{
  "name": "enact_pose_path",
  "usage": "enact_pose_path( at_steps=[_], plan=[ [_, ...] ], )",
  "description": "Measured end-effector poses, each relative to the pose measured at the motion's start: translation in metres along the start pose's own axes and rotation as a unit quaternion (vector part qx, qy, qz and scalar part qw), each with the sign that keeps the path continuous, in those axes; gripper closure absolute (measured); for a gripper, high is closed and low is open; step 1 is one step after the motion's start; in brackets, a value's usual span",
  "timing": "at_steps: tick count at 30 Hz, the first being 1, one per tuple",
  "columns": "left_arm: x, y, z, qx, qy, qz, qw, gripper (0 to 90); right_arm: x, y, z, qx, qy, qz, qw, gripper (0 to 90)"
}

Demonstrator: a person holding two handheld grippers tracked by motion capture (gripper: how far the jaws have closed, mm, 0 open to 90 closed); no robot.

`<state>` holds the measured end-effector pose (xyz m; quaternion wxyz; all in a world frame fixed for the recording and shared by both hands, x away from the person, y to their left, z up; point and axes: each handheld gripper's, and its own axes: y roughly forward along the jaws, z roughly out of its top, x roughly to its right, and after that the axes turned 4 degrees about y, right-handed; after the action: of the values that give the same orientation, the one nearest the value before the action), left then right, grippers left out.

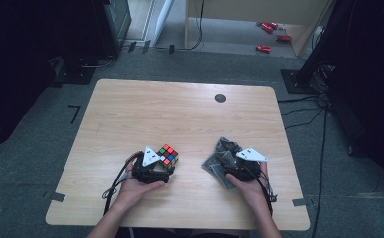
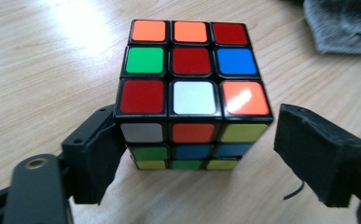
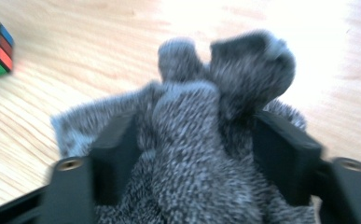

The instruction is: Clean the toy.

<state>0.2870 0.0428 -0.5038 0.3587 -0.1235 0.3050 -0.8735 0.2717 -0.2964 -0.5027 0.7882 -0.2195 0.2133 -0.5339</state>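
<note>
1. The person's two hands are coming in from the near edge of the table [image 1: 130, 99], each one holding a gripper.
2. The left gripper [image 2: 194, 154] is standing spread wide around the puzzle cube [image 2: 192, 88]. One jaw is touching the cube's side, and the other is standing apart from it, so nothing is pinching the cube.
3. The cube is sitting flat on the table, just in front of the left hand [image 1: 137, 191].
4. The right gripper [image 3: 199, 154] is spread too, with the fuzzy grey cloth [image 3: 206, 140] bunched up between its jaws. The picture is blurry, so I am guessing it is letting go, not squeezing.
5. The cloth is lying in a heap on the table, well apart from the cube.
6. Farther off, a small dark round spot [image 1: 221, 98] is sitting near the far edge.
7. It looks like both things are being set down, and pulling the hands back is what is left.
</note>
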Motion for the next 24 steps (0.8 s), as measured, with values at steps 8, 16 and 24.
enact_pose_path(
  at_steps=[8,16,24],
  plan=[
    [-0.012,-0.033,-0.003,0.015,-0.009,0.022,0.9996,14.2,0.009,-0.024,0.018,0.014,0.015,0.027,0.9994,13.1],
    [-0.031,-0.064,-0.017,0.036,-0.035,0.041,0.9979,14.2,0.024,-0.055,0.014,0.015,0.002,0.012,0.9998,6.7],
    [-0.042,-0.087,-0.034,0.028,-0.038,0.051,0.9976,12.7,0.044,-0.073,-0.007,0.003,0.023,0.003,0.9997,2.7]
  ],
)
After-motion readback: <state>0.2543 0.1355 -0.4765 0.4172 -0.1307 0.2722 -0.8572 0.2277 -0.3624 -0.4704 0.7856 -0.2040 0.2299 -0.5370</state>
